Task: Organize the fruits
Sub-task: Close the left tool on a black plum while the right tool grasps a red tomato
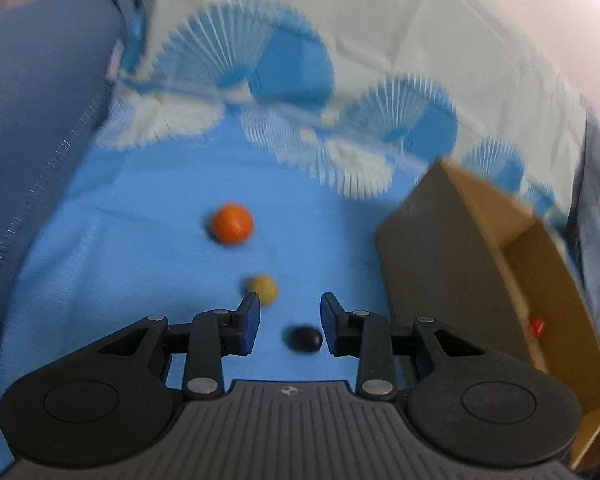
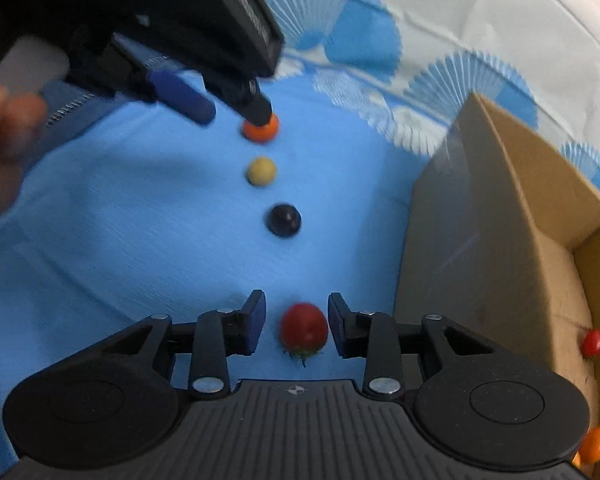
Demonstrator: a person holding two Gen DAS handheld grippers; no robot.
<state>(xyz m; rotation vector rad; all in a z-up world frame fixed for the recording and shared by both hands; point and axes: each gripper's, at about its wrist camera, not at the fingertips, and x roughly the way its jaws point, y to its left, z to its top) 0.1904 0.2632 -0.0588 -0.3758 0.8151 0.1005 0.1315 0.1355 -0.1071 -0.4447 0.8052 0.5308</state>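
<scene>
Red strawberry [image 2: 304,328] sits between right gripper [image 2: 296,326] pads.

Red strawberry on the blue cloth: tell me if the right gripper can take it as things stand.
Probably yes. The strawberry lies between the open fingers of the right gripper, neither pad touching it. Nothing blocks it; the cardboard box stands off to the side, and the dark fruit lies farther ahead.
</scene>
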